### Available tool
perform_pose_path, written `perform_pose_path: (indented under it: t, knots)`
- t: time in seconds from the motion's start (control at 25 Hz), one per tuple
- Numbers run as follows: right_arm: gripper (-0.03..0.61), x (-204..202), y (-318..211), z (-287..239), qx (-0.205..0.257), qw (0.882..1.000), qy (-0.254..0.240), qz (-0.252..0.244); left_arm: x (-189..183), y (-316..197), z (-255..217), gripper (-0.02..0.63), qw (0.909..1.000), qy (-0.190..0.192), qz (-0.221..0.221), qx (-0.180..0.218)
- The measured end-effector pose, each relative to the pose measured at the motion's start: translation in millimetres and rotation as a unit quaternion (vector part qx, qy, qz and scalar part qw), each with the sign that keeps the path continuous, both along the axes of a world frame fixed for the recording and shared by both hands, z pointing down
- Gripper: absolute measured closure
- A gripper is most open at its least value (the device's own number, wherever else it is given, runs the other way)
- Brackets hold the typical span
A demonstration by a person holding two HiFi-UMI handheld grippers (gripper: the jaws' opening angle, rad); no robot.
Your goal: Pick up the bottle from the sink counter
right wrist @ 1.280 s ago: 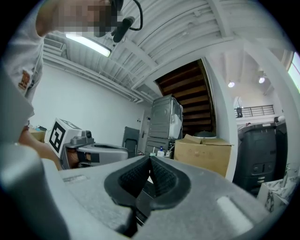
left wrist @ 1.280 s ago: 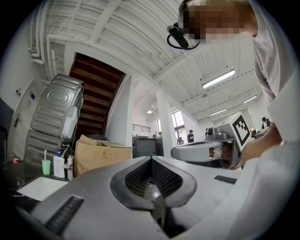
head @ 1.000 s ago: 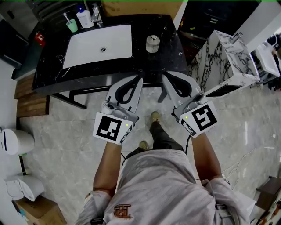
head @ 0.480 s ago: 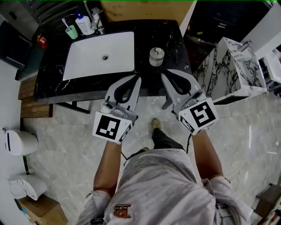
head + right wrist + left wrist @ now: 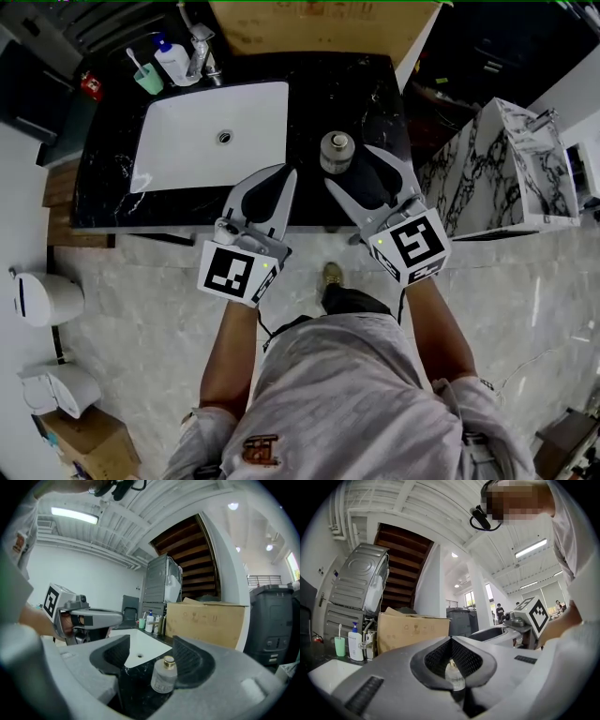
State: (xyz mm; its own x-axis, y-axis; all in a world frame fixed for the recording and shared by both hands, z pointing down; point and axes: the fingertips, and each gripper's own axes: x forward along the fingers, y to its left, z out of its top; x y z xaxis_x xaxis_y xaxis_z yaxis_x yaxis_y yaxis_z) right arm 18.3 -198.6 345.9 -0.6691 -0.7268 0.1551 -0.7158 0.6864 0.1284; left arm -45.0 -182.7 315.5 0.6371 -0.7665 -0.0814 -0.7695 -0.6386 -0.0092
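A small frosted bottle (image 5: 337, 152) with a gold cap stands upright on the black marble sink counter (image 5: 112, 187), right of the white basin (image 5: 211, 131). My right gripper (image 5: 356, 165) reaches over the counter's front edge with its jaws opening. In the right gripper view the bottle (image 5: 164, 677) stands between the two jaws, nearer the right one, and neither pad presses on it; the right gripper (image 5: 151, 639) is open. My left gripper (image 5: 284, 173) hovers at the counter's front edge, left of the bottle, shut and empty. The left gripper (image 5: 451, 639) shows its tips together.
A soap dispenser (image 5: 172, 58), a green cup with a toothbrush (image 5: 147, 80) and the faucet (image 5: 202, 47) stand behind the basin. A cardboard box (image 5: 319, 23) sits behind the counter. A marble-patterned cabinet (image 5: 506, 159) stands to the right, and white bins (image 5: 42, 300) on the floor to the left.
Both grippers have come forward to the counter. The right gripper's jaws have gone from shut to apart, and now stand either side of the bottle. The left gripper stays shut.
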Motion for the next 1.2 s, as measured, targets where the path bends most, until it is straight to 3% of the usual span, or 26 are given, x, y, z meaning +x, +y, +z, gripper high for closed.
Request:
perform_pose_path:
  t: [0.16, 0.4, 0.72, 1.2]
  knots:
    - [0.254, 2, -29, 27, -0.034, 0.999, 0.017, -0.007, 3, -25, 10, 0.614, 0.9999, -0.004, -0.012, -0.008]
    - [0.210, 1, -60, 75, -0.098, 0.993, 0.050, -0.032, 7, -52, 19, 0.614, 0.9993, -0.011, -0.031, -0.017]
    - [0.201, -7, -85, 117, -0.162, 0.982, 0.083, -0.047, 2, -69, 27, 0.614, 0.9985, -0.018, -0.039, -0.034]
    - [0.201, -23, -95, 149, -0.212, 0.968, 0.117, -0.062, -2, -84, 35, 0.614, 0.9988, -0.021, -0.009, -0.044]
